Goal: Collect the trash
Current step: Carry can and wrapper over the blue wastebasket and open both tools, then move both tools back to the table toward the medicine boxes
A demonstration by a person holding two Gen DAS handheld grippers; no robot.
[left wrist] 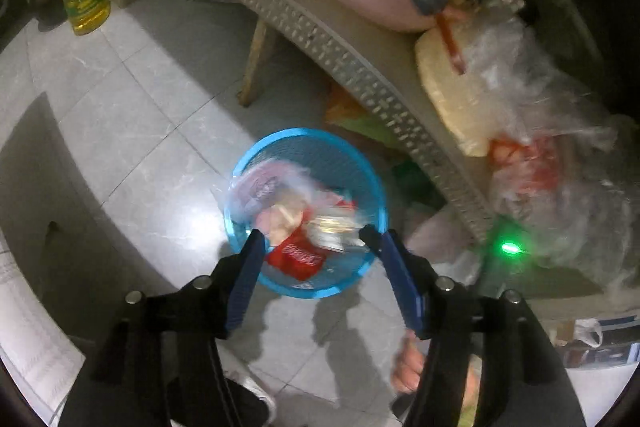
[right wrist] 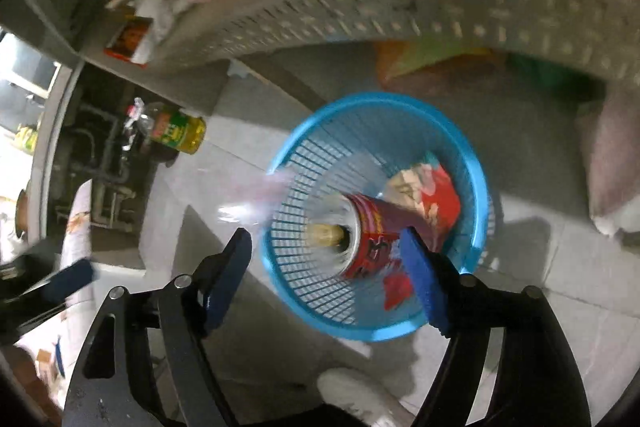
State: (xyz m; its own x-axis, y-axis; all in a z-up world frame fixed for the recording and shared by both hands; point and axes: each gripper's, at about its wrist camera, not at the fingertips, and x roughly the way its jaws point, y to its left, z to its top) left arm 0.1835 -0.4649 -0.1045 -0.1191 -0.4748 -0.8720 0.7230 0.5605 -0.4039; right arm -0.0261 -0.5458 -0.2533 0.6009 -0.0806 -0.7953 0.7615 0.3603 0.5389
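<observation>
I see the desk [left wrist: 304,15] edge curving far and right, bare floor [left wrist: 132,95] left. The blue basket [left wrist: 362,167] stands on the floor beside that edge, holding a red can [right wrist: 376,235] and wrappers [left wrist: 296,255]. Above it, left gripper [left wrist: 310,237] and right gripper [right wrist: 326,241] hang with jaws spread, pinching nothing.

Basket [left wrist: 240,163] on the floor [left wrist: 140,115] beside the table [left wrist: 304,27] — can [right wrist: 368,231] inside.

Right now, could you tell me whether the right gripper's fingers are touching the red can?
Cannot tell. In the right wrist view the red can lies blurred in the blue basket, overlapping one finger of the open right gripper; no gap or contact shows plainly.
</observation>
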